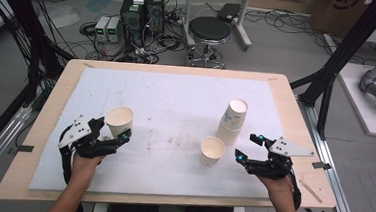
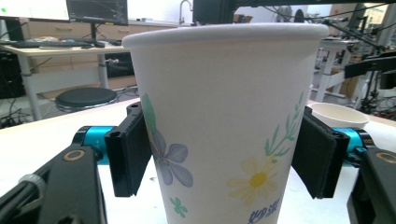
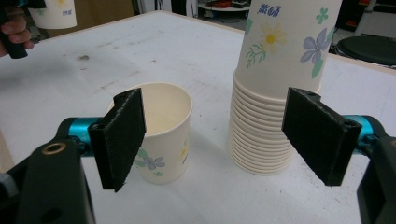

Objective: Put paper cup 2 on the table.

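Table [image 1: 293,143], white mat on top, three cup items on it. Stack [image 1: 232,120] of nested paper cups is stood toward the right edge, tilted a little. A single cup [image 1: 211,150] is set upright just in front of the stack, toward the near edge, slightly apart from it. A second cup [image 1: 119,121] is held near the left edge by the left gripper [image 1: 110,134].

Left gripper: jaws partly closed, pads set against both sides of the held cup [image 2: 219,126]; whether it is lifted or resting on the mat cannot be told.

Right gripper [image 3: 219,140]: jaws wide apart, nothing held, hovering at the near right with the loose cup [image 3: 156,135] and the stack [image 3: 275,93] ahead of the jaws.

Risks, judged:
- Stack could be knocked over if the right gripper is advanced off-line; the tall, leaning pile would be tipped by a jaw.
- Loose cup could be pushed or toppled by one pad rather than straddled, being light.
- Held cup could be crushed if squeezed harder, or slipped if the grip is eased, since the wall is thin and tapered.
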Demonstrator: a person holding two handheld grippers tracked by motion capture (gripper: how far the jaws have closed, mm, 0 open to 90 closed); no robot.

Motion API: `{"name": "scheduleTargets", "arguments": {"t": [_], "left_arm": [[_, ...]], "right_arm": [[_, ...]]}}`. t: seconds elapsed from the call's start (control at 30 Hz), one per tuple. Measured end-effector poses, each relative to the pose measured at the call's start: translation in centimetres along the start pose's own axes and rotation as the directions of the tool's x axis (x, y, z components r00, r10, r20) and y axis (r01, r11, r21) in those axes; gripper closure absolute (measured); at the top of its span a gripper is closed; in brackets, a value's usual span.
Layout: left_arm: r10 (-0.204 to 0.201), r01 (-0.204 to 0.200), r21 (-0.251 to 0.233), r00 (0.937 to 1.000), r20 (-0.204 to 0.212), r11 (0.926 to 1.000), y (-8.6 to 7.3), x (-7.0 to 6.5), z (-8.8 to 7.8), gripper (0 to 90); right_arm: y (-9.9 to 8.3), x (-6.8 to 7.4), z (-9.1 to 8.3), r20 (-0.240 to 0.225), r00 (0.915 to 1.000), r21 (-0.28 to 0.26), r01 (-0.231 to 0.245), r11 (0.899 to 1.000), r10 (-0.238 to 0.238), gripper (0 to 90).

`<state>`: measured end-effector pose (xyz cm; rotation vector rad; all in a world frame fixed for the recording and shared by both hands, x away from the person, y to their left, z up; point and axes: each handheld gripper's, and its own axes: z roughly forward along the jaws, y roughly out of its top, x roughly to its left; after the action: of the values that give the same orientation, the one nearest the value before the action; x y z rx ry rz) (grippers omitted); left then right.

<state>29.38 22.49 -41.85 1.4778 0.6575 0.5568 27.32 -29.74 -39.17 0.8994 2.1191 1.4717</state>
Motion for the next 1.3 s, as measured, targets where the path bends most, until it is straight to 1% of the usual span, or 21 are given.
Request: {"name": "scheduleTargets", "arguments": {"t": [0.07, 0.13, 0.23, 0.3, 0.47, 0.53, 0.6, 0.67, 0.77, 0.87, 0.9, 0.93, 0.97, 1.03, 1.13, 1.17, 1.23, 1.27, 1.3], "left_arm": [[-0.010, 0.010, -0.001, 0.9998, -0.014, 0.9999, 0.0, 0.4, 0.0, 28.9], [-0.012, 0.012, 0.002, 0.9993, -0.035, 0.9999, -0.2, 1.0, 0.1, 29.1], [-0.019, 0.020, 0.008, 0.9982, -0.057, 0.9998, -0.4, 1.5, 0.4, 29.2], [-0.032, 0.032, 0.010, 0.9978, -0.058, 0.9994, -0.7, 1.9, 0.7, 29.3], [-0.059, 0.061, 0.031, 0.9952, -0.079, 0.9976, -1.5, 2.6, 1.9, 29.3], [-0.058, 0.062, 0.048, 0.9945, -0.087, 0.9969, -1.8, 2.7, 2.3, 29.3], [-0.045, 0.052, 0.072, 0.9946, -0.093, 0.9961, -2.1, 2.9, 2.8, 29.3], [-0.041, 0.050, 0.103, 0.9948, -0.093, 0.9935, -2.5, 2.9, 3.3, 29.4], [-0.024, 0.041, 0.155, 0.9941, -0.106, 0.9871, -2.9, 2.9, 4.0, 29.5], [-0.004, 0.028, 0.197, 0.9924, -0.123, 0.9800, -3.2, 2.9, 4.4, 29.7], [-0.004, 0.030, 0.203, 0.9917, -0.129, 0.9786, -3.2, 2.9, 4.5, 29.8], [0.001, 0.030, 0.219, 0.9904, -0.138, 0.9753, -3.1, 2.9, 4.6, 30.0], [0.006, 0.031, 0.241, 0.9883, -0.153, 0.9699, -3.1, 2.8, 4.7, 30.1], [0.007, 0.048, 0.296, 0.9832, -0.182, 0.9541, -3.0, 2.8, 5.0, 30.5], [0.021, 0.053, 0.339, 0.9770, -0.212, 0.9393, -3.0, 2.7, 5.2, 30.9], [0.032, 0.051, 0.364, 0.9750, -0.220, 0.9301, -3.0, 2.6, 5.2, 30.9], [0.056, 0.039, 0.398, 0.9731, -0.224, 0.9163, -3.0, 2.4, 5.3, 30.9], [0.066, 0.036, 0.412, 0.9710, -0.230, 0.9103, -3.0, 2.2, 5.3, 30.8], [0.069, 0.038, 0.420, 0.9690, -0.237, 0.9065, -2.9, 2.1, 5.2, 30.8]], "right_arm": [[0.0, 0.0, -0.1, -0.001, 1.0000, -0.004, -0.001, 1.000, 0.001, 22.3], [0.0, 0.0, -0.1, 0.000, 1.0000, -0.006, 0.000, 1.000, 0.000, 22.3], [0.0, 0.0, 0.0, -0.005, 1.0000, -0.002, 0.005, 1.000, -0.005, 22.3], [0.0, 0.0, 0.0, -0.003, 1.0000, 0.000, 0.003, 1.000, -0.003, 22.3], [0.0, 0.1, 0.0, -0.007, 1.0000, 0.000, -0.002, 1.000, 0.002, 22.3], [0.0, 0.1, 0.1, -0.008, 1.0000, 0.002, 0.003, 1.000, -0.003, 22.3], [0.0, 0.1, 0.1, -0.010, 0.9999, 0.006, -0.002, 1.000, 0.002, 22.3], [0.0, 0.1, 0.2, -0.011, 0.9999, 0.004, 0.005, 1.000, -0.005, 22.3], [0.0, 0.1, 0.1, -0.013, 0.9999, 0.005, 0.004, 1.000, -0.004, 22.3], [-0.1, 0.1, 0.1, -0.014, 0.9999, 0.004, 0.001, 1.000, -0.001, 22.3], [-0.1, 0.1, 0.1, -0.013, 0.9999, 0.003, 0.002, 1.000, -0.002, 22.3], [-0.1, 0.1, 0.1, -0.013, 0.9999, 0.004, 0.002, 1.000, -0.002, 22.3], [-0.1, 0.1, 0.1, -0.014, 0.9999, 0.004, 0.001, 1.000, -0.001, 22.3], [-0.1, 0.1, 0.1, -0.015, 0.9999, 0.004, 0.007, 1.000, -0.007, 22.3], [0.0, 0.2, 0.2, -0.019, 0.9998, 0.007, 0.006, 1.000, -0.006, 22.3], [0.0, 0.2, 0.1, -0.020, 0.9998, 0.008, 0.003, 1.000, -0.003, 22.3], [0.0, 0.1, 0.1, -0.021, 0.9998, 0.006, 0.005, 1.000, -0.005, 22.3], [0.0, 0.1, 0.1, -0.021, 0.9998, 0.005, 0.006, 1.000, -0.006, 22.3], [0.0, 0.1, 0.1, -0.021, 0.9998, 0.006, 0.007, 1.000, -0.007, 22.3]]}}
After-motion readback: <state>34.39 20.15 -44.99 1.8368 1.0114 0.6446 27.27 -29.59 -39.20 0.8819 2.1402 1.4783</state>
